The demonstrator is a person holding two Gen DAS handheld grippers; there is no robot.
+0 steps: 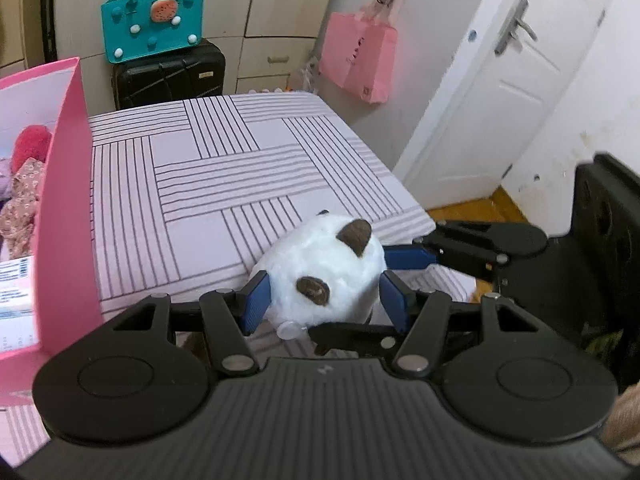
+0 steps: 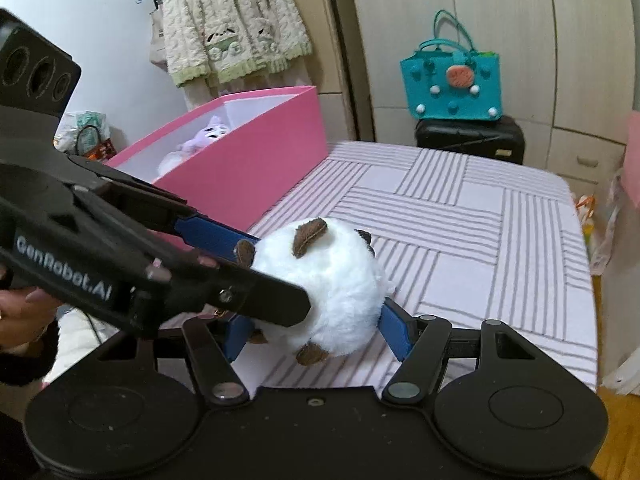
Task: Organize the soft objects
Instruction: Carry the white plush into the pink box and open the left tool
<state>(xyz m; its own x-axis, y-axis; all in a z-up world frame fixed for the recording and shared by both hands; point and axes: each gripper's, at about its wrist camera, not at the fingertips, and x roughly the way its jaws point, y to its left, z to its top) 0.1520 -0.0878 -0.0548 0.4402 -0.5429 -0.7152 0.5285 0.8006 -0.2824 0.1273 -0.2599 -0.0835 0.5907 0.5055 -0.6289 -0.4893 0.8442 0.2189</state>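
Note:
A round white plush toy with brown ears sits at the near edge of the striped bed. My left gripper has its blue pads pressed on both sides of the toy. My right gripper also has its pads against the same toy, from another side. In the right wrist view the left gripper's fingers reach in from the left. A pink box with a purple plush inside stands on the bed; it also shows in the left wrist view.
A teal bag sits on a black suitcase behind the bed. A pink paper bag hangs on the wall by a white door. A cream jacket hangs behind the box.

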